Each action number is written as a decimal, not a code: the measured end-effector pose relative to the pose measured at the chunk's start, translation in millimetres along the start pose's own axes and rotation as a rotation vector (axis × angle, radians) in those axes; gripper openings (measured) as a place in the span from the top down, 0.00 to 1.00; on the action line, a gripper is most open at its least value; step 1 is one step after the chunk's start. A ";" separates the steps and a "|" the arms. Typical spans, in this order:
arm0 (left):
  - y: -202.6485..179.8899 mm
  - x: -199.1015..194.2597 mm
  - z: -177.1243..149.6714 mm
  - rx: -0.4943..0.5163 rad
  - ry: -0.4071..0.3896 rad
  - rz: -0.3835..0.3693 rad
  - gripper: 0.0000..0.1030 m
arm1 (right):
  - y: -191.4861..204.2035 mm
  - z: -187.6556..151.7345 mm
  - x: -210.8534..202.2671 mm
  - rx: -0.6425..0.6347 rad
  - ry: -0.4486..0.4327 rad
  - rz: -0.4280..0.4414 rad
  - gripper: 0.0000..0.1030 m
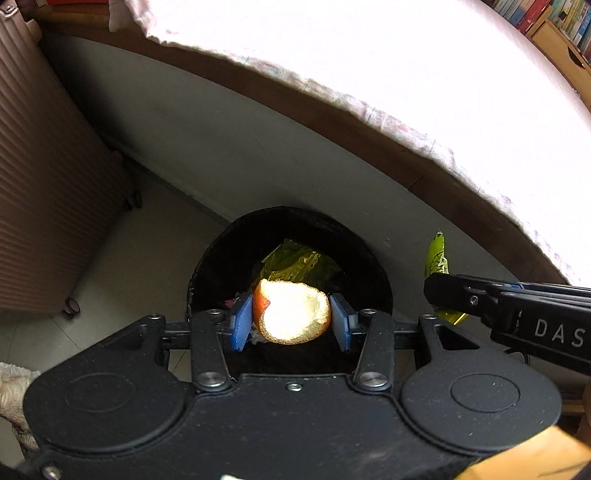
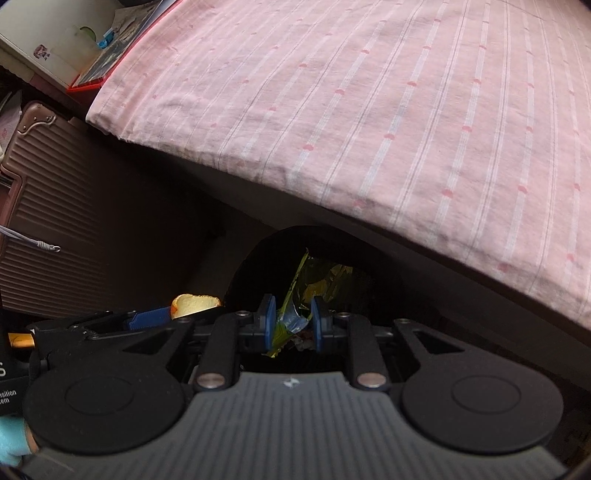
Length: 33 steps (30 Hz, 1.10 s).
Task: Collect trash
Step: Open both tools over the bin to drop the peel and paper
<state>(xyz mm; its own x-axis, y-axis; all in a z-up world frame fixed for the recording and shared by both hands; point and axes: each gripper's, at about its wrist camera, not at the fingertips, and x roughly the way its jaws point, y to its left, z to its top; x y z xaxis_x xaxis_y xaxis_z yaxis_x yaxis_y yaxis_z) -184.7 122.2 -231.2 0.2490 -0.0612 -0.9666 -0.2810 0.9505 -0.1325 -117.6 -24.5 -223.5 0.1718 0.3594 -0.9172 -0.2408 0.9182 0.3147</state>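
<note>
In the left wrist view my left gripper [image 1: 291, 323] is shut on a piece of orange peel [image 1: 295, 308], pale inside facing up, held right over the open black-lined trash bin [image 1: 221, 266]. A yellow-green wrapper [image 1: 295, 260] lies inside the bin. My right gripper [image 1: 432, 291] comes in from the right, level with the bin's rim, holding another yellow-green wrapper [image 1: 437, 258]. In the right wrist view that gripper [image 2: 291, 321] is shut on the crumpled wrapper [image 2: 286, 323] above the bin [image 2: 251, 273]. The left gripper [image 2: 173, 314] with the peel [image 2: 194, 303] shows at the left.
The bin stands on a pale tiled floor [image 1: 129, 258] against the bed's white side panel [image 1: 221, 147]. The pink striped sheet [image 2: 369, 110] overhangs above. A ribbed brown suitcase [image 1: 48, 184] on wheels stands left of the bin. Bookshelves [image 1: 554, 22] are far right.
</note>
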 end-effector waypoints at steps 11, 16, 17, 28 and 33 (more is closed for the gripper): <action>-1.6 4.4 2.6 0.000 0.010 -0.003 0.56 | -1.7 4.3 8.1 0.015 0.013 0.003 0.73; -3.4 5.1 4.5 0.010 0.016 -0.008 0.52 | -1.9 5.2 10.1 0.024 0.016 0.005 0.69; -3.5 5.2 5.1 0.012 0.017 -0.010 0.50 | -1.8 5.3 10.3 0.025 0.016 0.004 0.67; -7.1 6.2 5.7 0.025 0.023 0.002 0.33 | -6.6 6.5 9.7 0.043 0.007 -0.001 0.58; -12.4 6.2 5.2 0.038 0.020 0.013 0.27 | -6.3 6.8 9.4 0.053 0.000 -0.003 0.46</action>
<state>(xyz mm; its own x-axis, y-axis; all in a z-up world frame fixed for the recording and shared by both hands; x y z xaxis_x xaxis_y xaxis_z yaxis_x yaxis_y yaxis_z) -174.9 111.7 -234.4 0.2271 -0.0546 -0.9723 -0.2486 0.9621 -0.1121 -108.0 -25.8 -232.4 0.1720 0.3567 -0.9182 -0.1898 0.9267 0.3244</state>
